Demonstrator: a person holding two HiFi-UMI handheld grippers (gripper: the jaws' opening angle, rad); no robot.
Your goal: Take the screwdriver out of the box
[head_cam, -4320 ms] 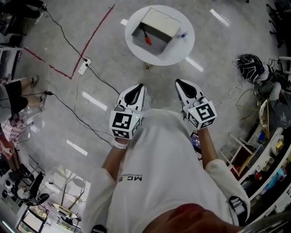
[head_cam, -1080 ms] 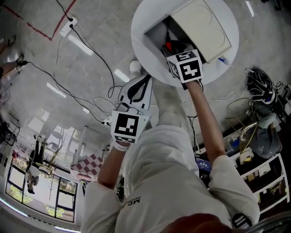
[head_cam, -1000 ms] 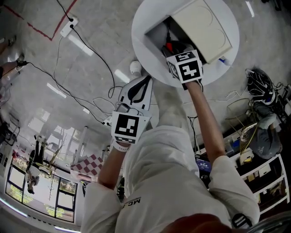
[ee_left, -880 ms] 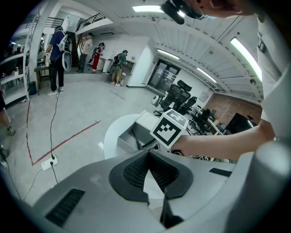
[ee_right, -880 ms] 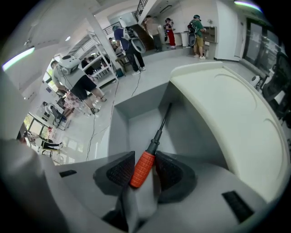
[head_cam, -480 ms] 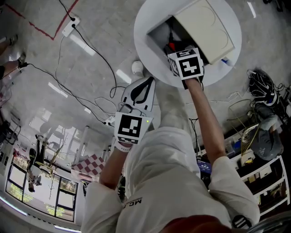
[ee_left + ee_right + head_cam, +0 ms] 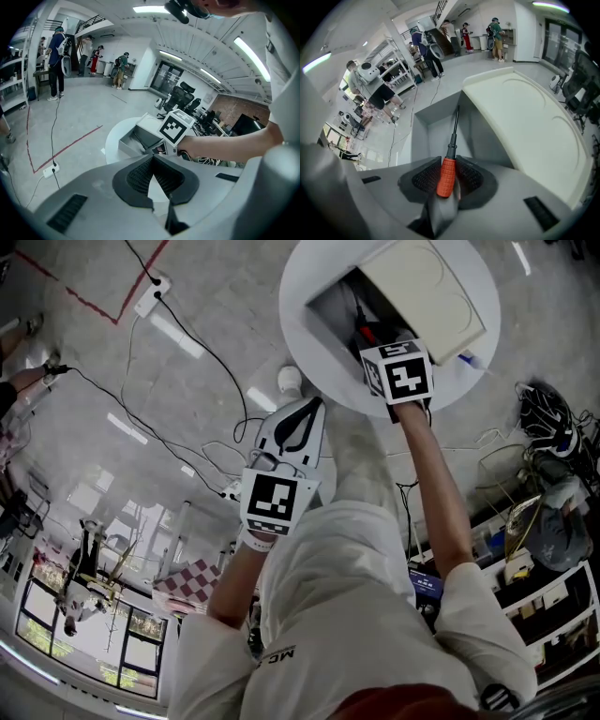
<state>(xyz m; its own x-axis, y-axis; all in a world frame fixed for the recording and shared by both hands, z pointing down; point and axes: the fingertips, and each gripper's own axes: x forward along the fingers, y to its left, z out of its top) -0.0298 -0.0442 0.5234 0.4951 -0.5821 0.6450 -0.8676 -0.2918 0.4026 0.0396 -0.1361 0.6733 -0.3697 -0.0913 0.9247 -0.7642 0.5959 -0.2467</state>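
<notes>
Screwdriver in box, right gripper fingers just closed onto its handle; left gripper fingers together.

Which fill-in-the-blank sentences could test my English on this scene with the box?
The right hand-held gripper, its jaws just closing, grips the screwdriver by its orange ____.
The box stands on a ____ white table.
The left hand-held gripper holds ____.
Missing words: handle, round, nothing.

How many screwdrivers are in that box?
1: the screwdriver, its orange handle between the right hand-held gripper's jaws, which have just been closing, in the grey box. The lid may hide others.
</notes>
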